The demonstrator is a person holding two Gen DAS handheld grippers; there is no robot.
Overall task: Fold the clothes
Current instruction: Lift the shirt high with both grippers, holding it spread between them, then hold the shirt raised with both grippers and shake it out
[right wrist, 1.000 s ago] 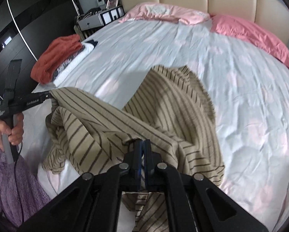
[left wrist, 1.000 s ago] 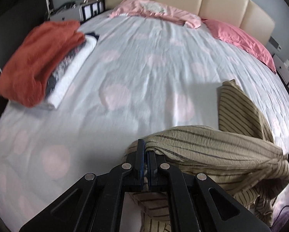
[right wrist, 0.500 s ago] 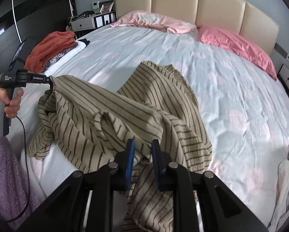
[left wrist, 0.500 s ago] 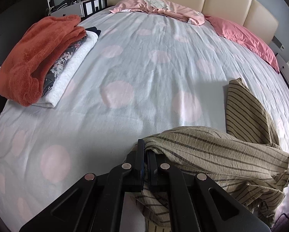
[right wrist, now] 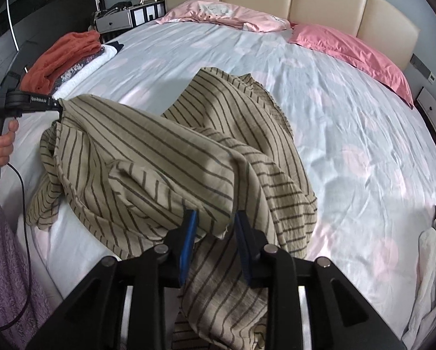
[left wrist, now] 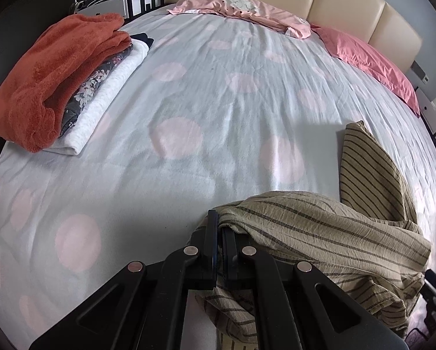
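**Right claw letting go of striped garment**

One bed (right wrist: 349,122); one striped garment (right wrist: 165,157) bunched at its near edge. Folded stack (left wrist: 57,81) of about four items at the bed's far-left edge. Two pillows (right wrist: 352,49) by the bed's headboard. Left gripper (left wrist: 219,230) clamped on the garment's edge. Right gripper (right wrist: 215,227) jaws opening, fabric loose between. Risk: garment sags into a heap, losing the fold line.

Crinkled woven striped garment (right wrist: 165,157); fuzzy orange towel (left wrist: 43,70).

soft daylight falls evenly on the bed sheet (left wrist: 218,102); both views are sharp at centre, bowed by fisheye, with black vignette corners, darkest toward 9 and 6 o'clock.
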